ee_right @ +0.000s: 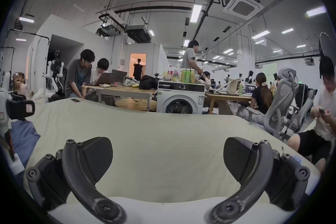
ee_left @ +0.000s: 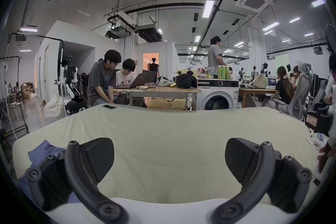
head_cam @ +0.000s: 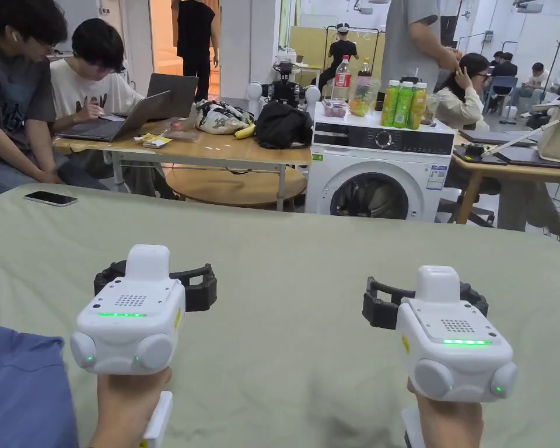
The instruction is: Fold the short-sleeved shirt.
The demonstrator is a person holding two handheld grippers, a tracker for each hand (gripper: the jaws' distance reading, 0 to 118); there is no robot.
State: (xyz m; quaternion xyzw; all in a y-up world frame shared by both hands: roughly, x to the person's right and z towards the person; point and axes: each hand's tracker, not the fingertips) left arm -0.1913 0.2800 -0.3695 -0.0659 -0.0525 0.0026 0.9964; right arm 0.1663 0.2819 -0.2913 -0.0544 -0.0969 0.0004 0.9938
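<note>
Pre-grasp: both hand-held grippers, left (ee_left: 169,160) and right (ee_right: 168,159), agape, empty above pale green cloth-covered surface (head_cam: 308,251); crumpled blue fabric shirt (head_cam: 22,385) untouched, left. Next: reach, spread flat.

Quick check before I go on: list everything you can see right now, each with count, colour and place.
shirt: 1, blue, crumpled at the near left edge of the work surface, left of the left gripper
work surface: 1, pale green cloth cover, under both grippers
phone: 1, dark screen, far left corner of the work surface
washing machine: 1, white, behind the work surface
drink bottles: 3, green and yellow, on top of the washing machine
laptops: 2, grey, on the wooden table behind
banana: 1, yellow, same table
bag: 1, black, same table
people: several, seated and standing in the background
left gripper: 1, white body, black jaws apart, nothing held
right gripper: 1, same, jaws apart, nothing held
</note>
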